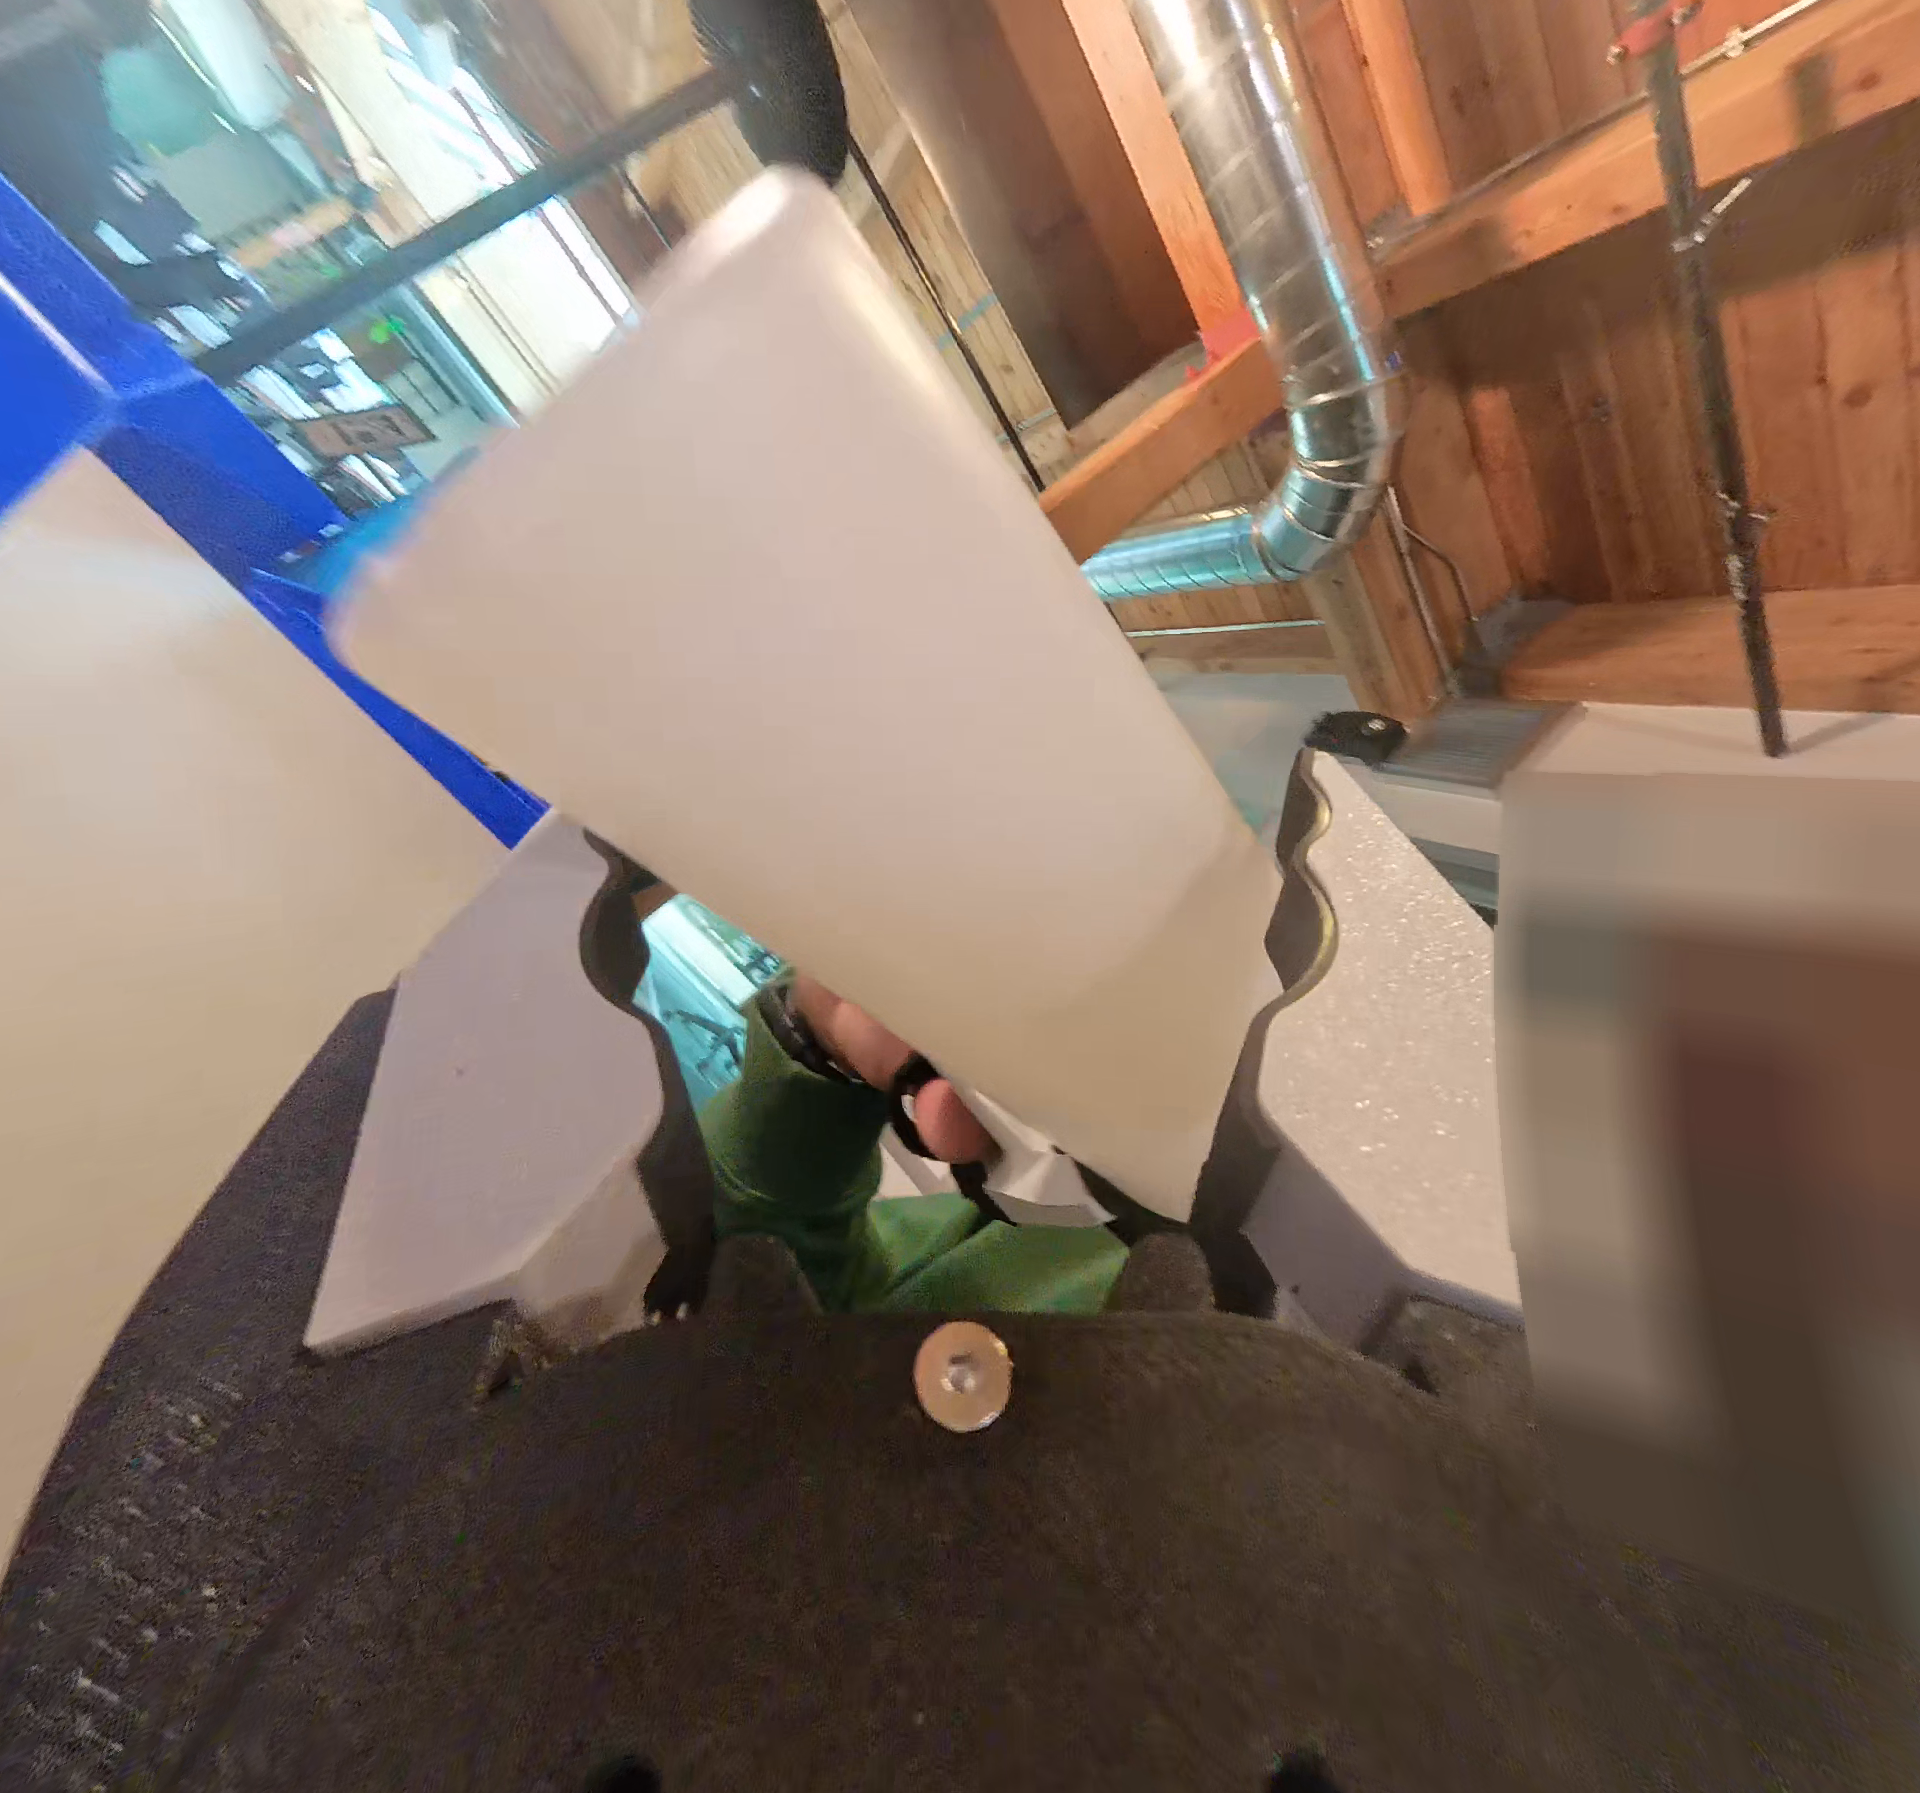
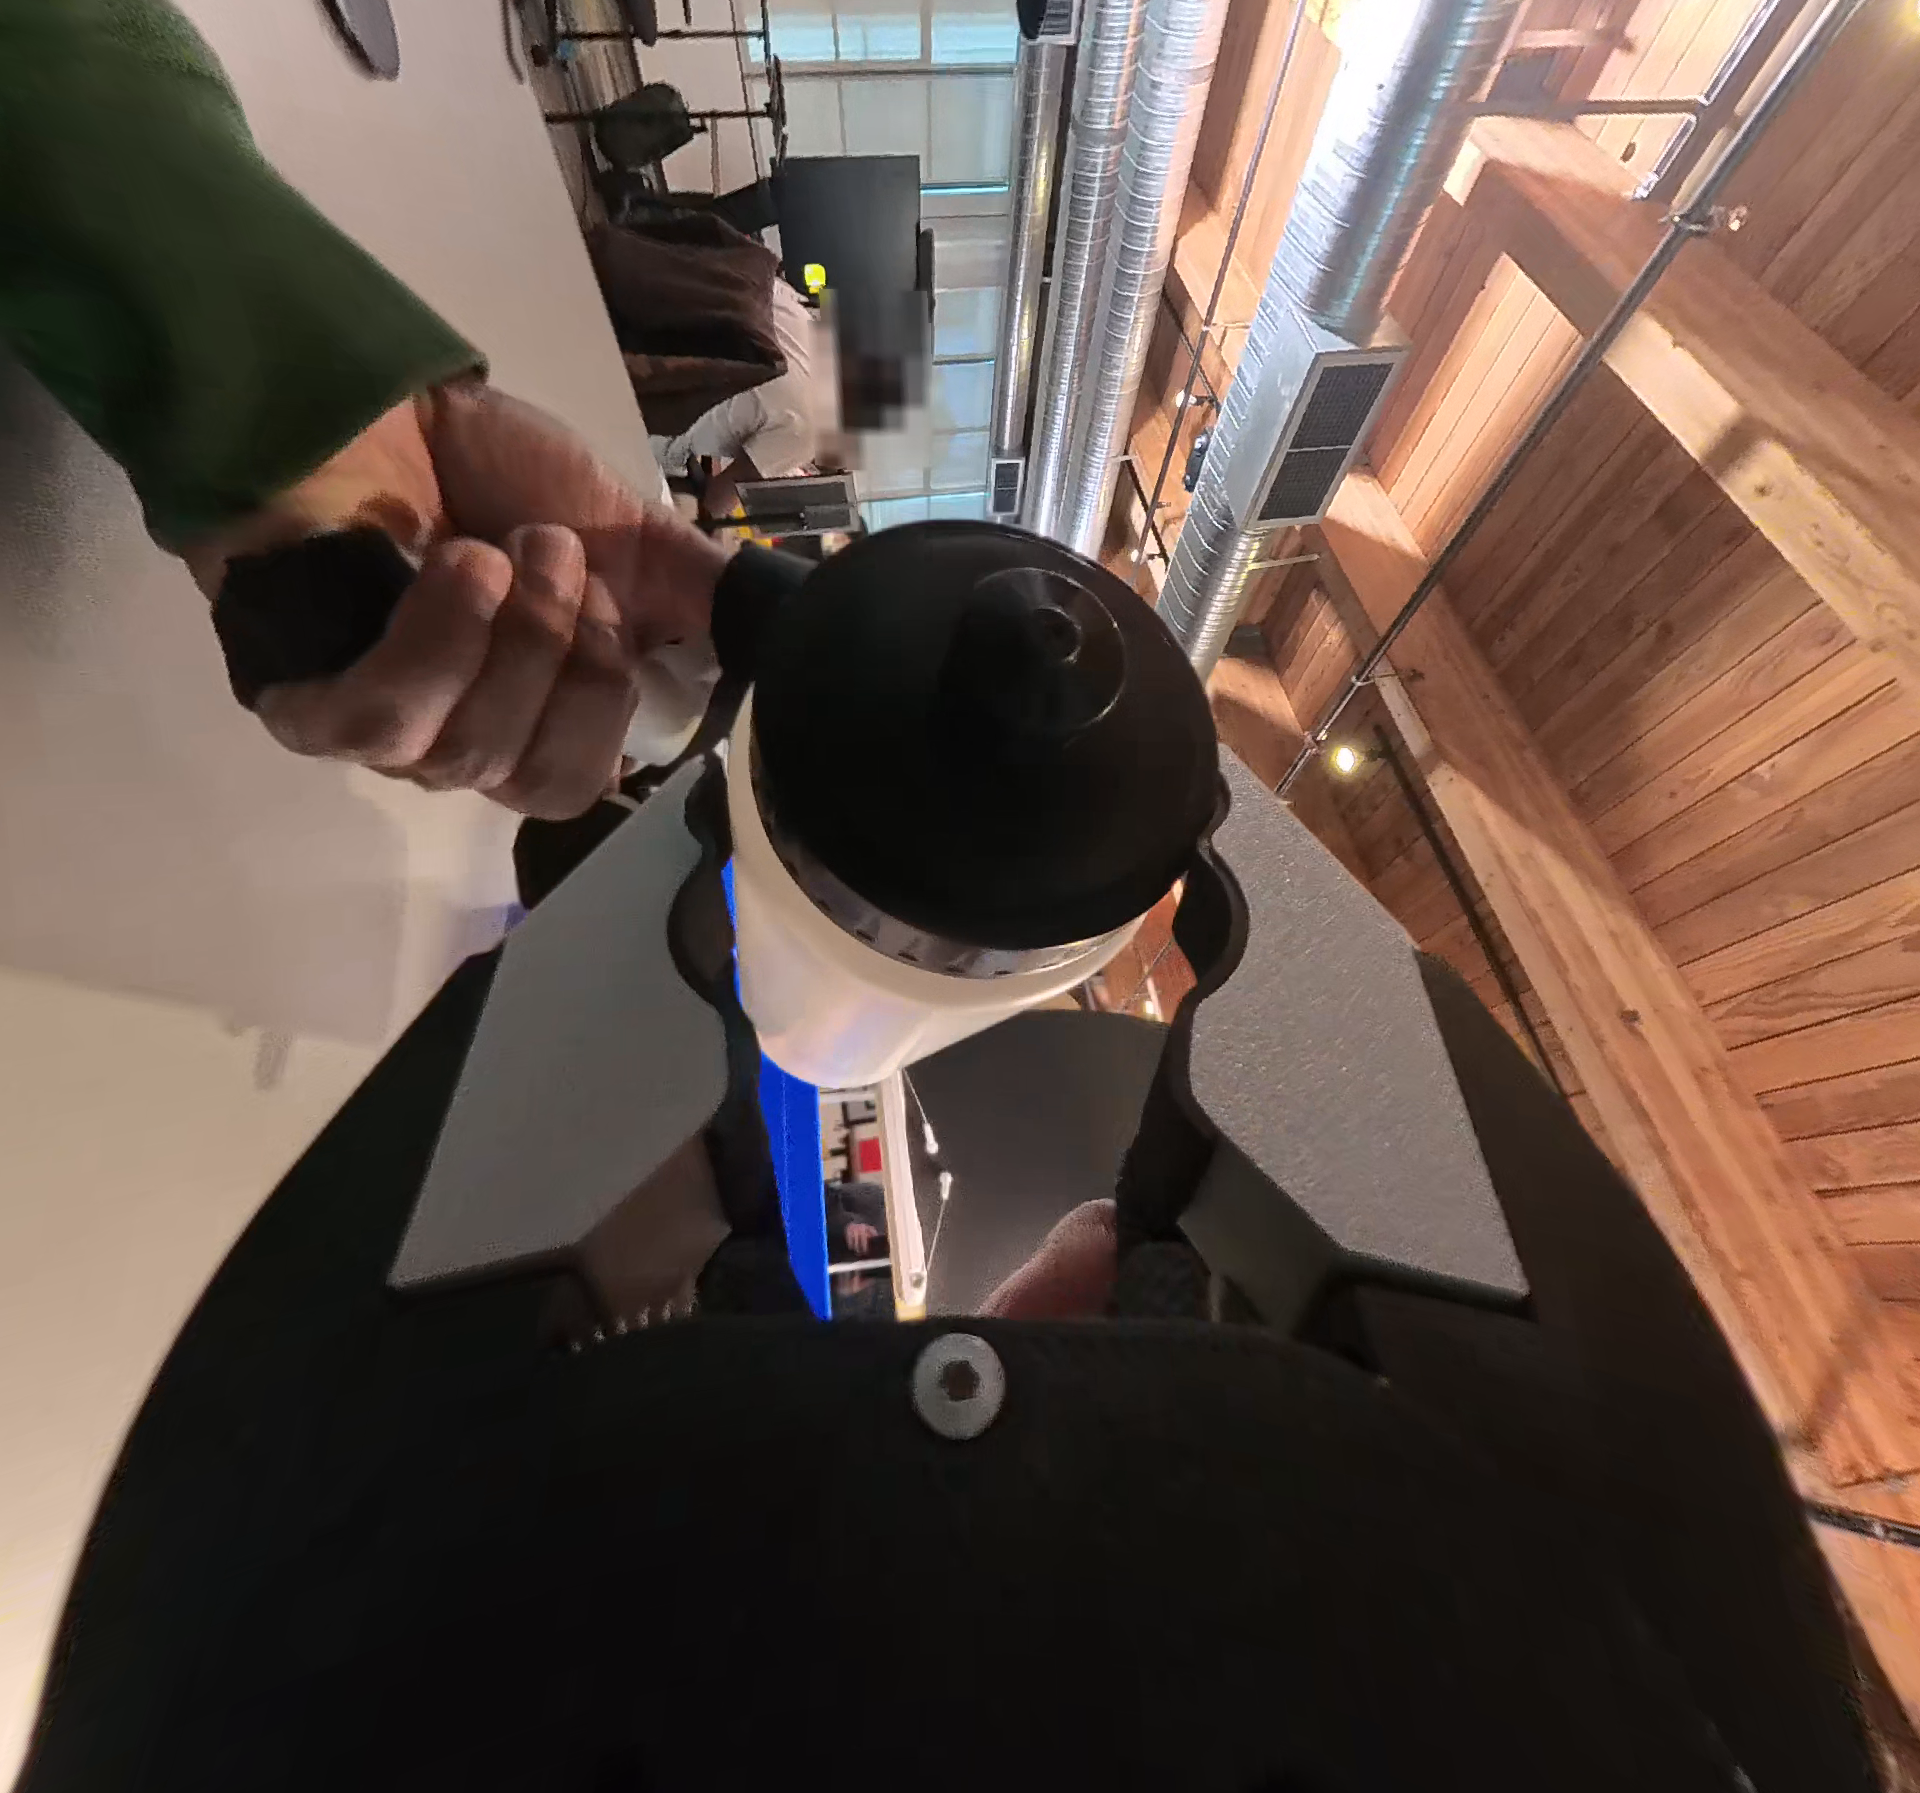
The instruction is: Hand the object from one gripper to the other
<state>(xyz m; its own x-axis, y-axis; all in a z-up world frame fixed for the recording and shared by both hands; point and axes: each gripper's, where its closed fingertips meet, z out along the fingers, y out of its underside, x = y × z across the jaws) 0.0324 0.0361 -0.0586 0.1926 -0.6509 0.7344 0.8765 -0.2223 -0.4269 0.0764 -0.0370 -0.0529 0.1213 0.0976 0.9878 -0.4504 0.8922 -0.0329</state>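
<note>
The bottle (image 1: 790, 663), a milky white plastic one with a black cap (image 2: 977, 735), hangs in mid-air between the two tongs, clear of the table. In the left wrist view the left tongs (image 1: 935, 995) stand fairly wide; the bottle's body lies across them and touches the right-hand pad, but the other pad shows a gap, so I cannot tell whether they grip it. In the right wrist view the right tongs (image 2: 961, 912) sit around the neck just under the cap, pads seemingly against it, though a firm clamp is not certain.

The bottle looks light and probably empty, with smooth, slightly yielding walls that could slide in a loose pinch. The ribbed band under the cap, or the middle of the straight body, looks the safest hold. A hand (image 2: 488, 631) in a green sleeve (image 2: 156, 216) is just beside the cap. Open air surrounds the bottle, so there is ample room to draw apart.
</note>
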